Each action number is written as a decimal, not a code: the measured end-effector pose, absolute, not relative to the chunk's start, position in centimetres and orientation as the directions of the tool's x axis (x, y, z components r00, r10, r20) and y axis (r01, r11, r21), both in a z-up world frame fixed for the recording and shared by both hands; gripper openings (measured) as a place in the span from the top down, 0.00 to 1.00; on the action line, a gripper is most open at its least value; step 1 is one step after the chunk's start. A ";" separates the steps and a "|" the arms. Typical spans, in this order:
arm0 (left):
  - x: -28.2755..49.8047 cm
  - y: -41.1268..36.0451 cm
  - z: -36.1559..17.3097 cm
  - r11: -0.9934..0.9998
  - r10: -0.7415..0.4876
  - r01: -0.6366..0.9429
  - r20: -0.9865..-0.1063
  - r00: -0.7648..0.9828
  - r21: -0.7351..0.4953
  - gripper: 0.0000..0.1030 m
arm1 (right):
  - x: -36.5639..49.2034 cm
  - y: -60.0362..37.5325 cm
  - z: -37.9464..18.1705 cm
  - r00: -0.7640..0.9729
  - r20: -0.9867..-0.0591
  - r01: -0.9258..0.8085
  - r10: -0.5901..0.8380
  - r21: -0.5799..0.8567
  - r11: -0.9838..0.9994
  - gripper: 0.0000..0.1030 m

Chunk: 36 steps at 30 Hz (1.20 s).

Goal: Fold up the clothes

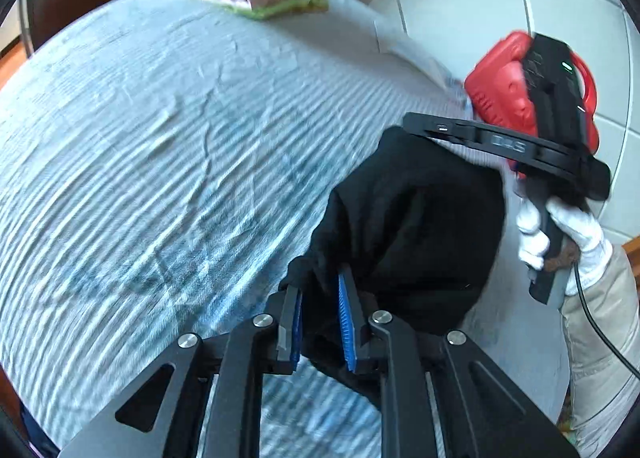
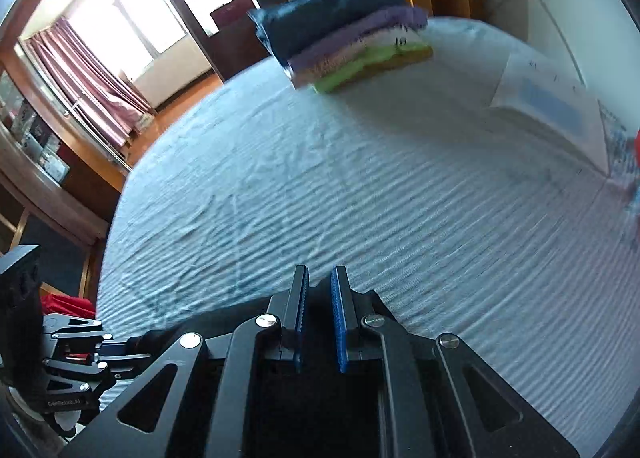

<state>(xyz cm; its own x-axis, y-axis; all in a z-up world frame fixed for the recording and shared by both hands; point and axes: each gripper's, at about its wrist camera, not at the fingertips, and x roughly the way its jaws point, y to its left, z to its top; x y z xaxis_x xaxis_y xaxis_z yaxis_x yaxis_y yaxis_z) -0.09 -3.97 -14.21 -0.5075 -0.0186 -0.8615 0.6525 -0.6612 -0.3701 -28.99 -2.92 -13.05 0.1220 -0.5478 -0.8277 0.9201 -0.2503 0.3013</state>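
Observation:
A black garment (image 1: 408,225) hangs bunched above the bed. My left gripper (image 1: 320,282) is shut on its lower edge, with cloth filling the gap between the blue pads (image 1: 347,322). The red and black body of the right-hand tool (image 1: 520,97) sits at the garment's far top edge, held by a white-gloved hand (image 1: 576,234); its fingers are hidden behind the cloth. In the right wrist view, my right gripper (image 2: 321,270) is shut on the black garment (image 2: 224,320), which spreads under the fingers. The left tool's linkage (image 2: 80,350) shows at the lower left.
A bed with a light blue striped sheet (image 1: 160,161) fills both views. A stack of folded clothes (image 2: 340,29), dark blue over purple and green, sits at the far edge. A pale pillow (image 2: 552,109) lies to the right. Wooden floor and pink curtains (image 2: 92,85) lie beyond.

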 end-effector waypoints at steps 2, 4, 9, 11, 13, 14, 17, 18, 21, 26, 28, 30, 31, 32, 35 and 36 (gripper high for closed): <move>-0.4 -3.9 -14.1 -0.697 0.012 0.615 -0.864 -0.504 -0.369 0.78 | -29.2 -3.3 -14.7 0.102 -0.855 0.911 -0.508 0.285 -0.298 0.87; -0.1 -3.5 -13.0 -0.731 0.030 0.575 -0.859 -0.512 -0.368 0.51 | -28.9 -1.3 -12.4 0.046 -0.842 0.906 -0.538 0.262 -0.333 0.73; 1.8 -1.8 -8.4 -0.822 0.001 0.475 -0.834 -0.552 -0.315 0.25 | -27.7 5.0 -4.8 -0.135 -0.783 0.883 -0.607 0.183 -0.433 0.43; 2.4 -0.8 -6.8 -0.856 -0.032 0.443 -0.826 -0.563 -0.268 0.25 | -26.3 7.9 -2.5 -0.182 -0.769 0.859 -0.613 0.179 -0.480 0.43; 2.5 0.0 -6.1 -0.879 -0.057 0.419 -0.822 -0.567 -0.227 0.25 | -23.9 10.2 -2.2 -0.207 -0.785 0.834 -0.585 0.172 -0.525 0.43; 2.5 0.5 -5.8 -0.889 -0.068 0.406 -0.817 -0.572 -0.210 0.25 | -22.4 11.4 -2.7 -0.215 -0.793 0.817 -0.570 0.174 -0.550 0.43; 1.6 0.8 -5.8 -0.917 -0.071 0.361 -0.817 -0.572 -0.173 0.25 | -18.9 14.1 -5.2 -0.197 -0.818 0.755 -0.541 0.226 -0.616 0.43; 1.1 0.6 -5.8 -0.925 -0.069 0.344 -0.820 -0.568 -0.160 0.25 | -17.9 14.8 -6.2 -0.186 -0.824 0.729 -0.536 0.250 -0.637 0.43; -0.3 -0.2 -6.0 -0.949 -0.060 0.290 -0.828 -0.557 -0.126 0.25 | -15.3 16.1 -8.5 -0.162 -0.827 0.646 -0.538 0.324 -0.691 0.43; -3.7 -4.4 -7.1 -0.989 0.026 0.106 -0.838 -0.545 -0.100 0.26 | -13.1 16.5 -10.1 -0.207 -0.816 0.496 -0.540 0.388 -0.777 0.43; -5.2 -6.0 -7.7 -0.994 0.081 0.014 -0.844 -0.531 -0.104 0.26 | -12.4 16.3 -10.5 -0.240 -0.815 0.419 -0.527 0.403 -0.814 0.43; -6.6 -7.2 -8.4 -0.993 0.114 -0.055 -0.850 -0.514 -0.101 0.26 | -12.1 15.8 -10.7 -0.271 -0.814 0.334 -0.514 0.421 -0.843 0.43; -7.4 -7.7 -8.7 -0.992 0.126 -0.079 -0.855 -0.503 -0.100 0.26 | -12.1 15.5 -10.7 -0.281 -0.814 0.300 -0.509 0.429 -0.852 0.43; -8.1 -8.2 -9.2 -0.990 0.136 -0.100 -0.861 -0.491 -0.099 0.26 | -12.1 15.2 -10.9 -0.291 -0.816 0.262 -0.499 0.434 -0.862 0.43; -10.1 -8.8 -10.5 -0.983 0.170 -0.147 -0.871 -0.462 -0.115 0.26 | -11.7 14.2 -11.2 -0.304 -0.820 0.185 -0.485 0.449 -0.874 0.43; -10.6 -8.9 -11.0 -0.982 0.173 -0.150 -0.875 -0.452 -0.116 0.26 | -11.6 13.8 -11.4 -0.304 -0.821 0.166 -0.483 0.454 -0.875 0.43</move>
<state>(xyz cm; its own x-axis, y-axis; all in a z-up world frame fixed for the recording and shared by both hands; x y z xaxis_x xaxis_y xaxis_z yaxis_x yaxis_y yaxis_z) -10.64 -8.92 -10.99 -0.4516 0.1729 -0.8753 -0.1503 -0.9818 -0.1164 -11.62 13.84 -11.41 -0.3035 -0.4833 -0.8211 0.1655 -0.8754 0.4541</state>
